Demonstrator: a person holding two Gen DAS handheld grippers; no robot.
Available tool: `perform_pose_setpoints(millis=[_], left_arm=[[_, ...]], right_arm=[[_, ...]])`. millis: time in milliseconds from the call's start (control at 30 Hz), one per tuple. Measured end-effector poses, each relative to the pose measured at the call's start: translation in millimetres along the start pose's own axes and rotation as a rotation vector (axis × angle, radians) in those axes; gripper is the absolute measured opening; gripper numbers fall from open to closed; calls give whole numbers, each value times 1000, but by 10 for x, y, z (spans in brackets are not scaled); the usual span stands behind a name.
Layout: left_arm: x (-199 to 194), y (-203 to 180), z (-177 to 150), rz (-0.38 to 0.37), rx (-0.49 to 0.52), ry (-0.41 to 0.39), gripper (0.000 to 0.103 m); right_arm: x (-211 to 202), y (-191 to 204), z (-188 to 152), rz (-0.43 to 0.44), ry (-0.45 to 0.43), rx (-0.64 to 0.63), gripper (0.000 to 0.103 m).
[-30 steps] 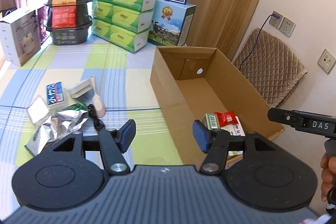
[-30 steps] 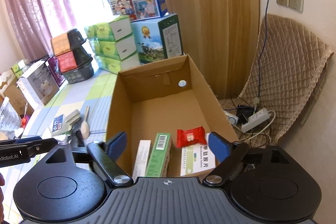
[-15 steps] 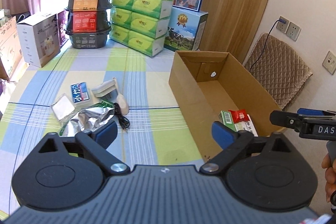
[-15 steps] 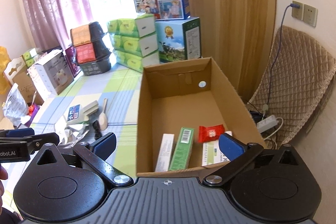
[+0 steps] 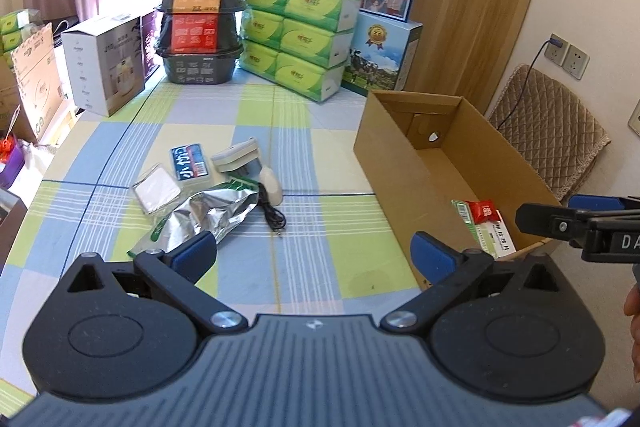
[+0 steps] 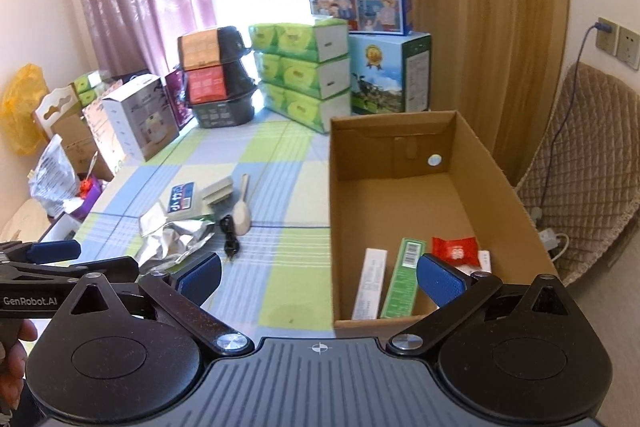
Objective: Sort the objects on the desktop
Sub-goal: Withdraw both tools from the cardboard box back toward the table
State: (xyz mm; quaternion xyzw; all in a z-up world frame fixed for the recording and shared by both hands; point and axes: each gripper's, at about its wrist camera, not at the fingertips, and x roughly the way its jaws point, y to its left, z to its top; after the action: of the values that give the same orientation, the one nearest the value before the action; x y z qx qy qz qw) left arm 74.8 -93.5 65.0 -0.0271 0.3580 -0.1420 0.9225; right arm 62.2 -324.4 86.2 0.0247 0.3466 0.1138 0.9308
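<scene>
Pulling back from the cardboard box [image 6: 400, 163], with both tongs, left [image 5: 316, 253] and right [image 6: 320, 277], now spread wider than a second ago, released and empty. Reads as a drop-off finished and a next pick pending. Lying in the box's near end: a white carton [image 6: 370, 283], a green carton [image 6: 404, 277], a red packet [image 6: 456, 251] atop a white-green medicine box [image 5: 496, 239]. Waiting unsorted on the desk [image 5: 304, 275], well apart from the box: foil bag [image 5: 208, 215], blue-labelled pack [image 5: 190, 163], clear sachet [image 5: 156, 191], black cable [image 5: 272, 215].

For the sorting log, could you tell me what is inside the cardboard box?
In the cardboard box: a white carton, a green carton, a red packet atop another white carton, partly hidden by the right gripper.
</scene>
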Motion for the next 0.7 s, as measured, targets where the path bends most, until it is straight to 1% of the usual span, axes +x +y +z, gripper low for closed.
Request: perform_pose_setpoints(millis=[333,533,700], left_arm=[[-92,263,-77,25,5,-4,101],[-141,579,-144,75,6,8,101],[-148,902,-207,117,-12,24,101]], right_arm=[[65,232,-43,39,16,-27,101],[151,435,-57,76,20,-40,101],[266,631,-91,110,33,-55,101]])
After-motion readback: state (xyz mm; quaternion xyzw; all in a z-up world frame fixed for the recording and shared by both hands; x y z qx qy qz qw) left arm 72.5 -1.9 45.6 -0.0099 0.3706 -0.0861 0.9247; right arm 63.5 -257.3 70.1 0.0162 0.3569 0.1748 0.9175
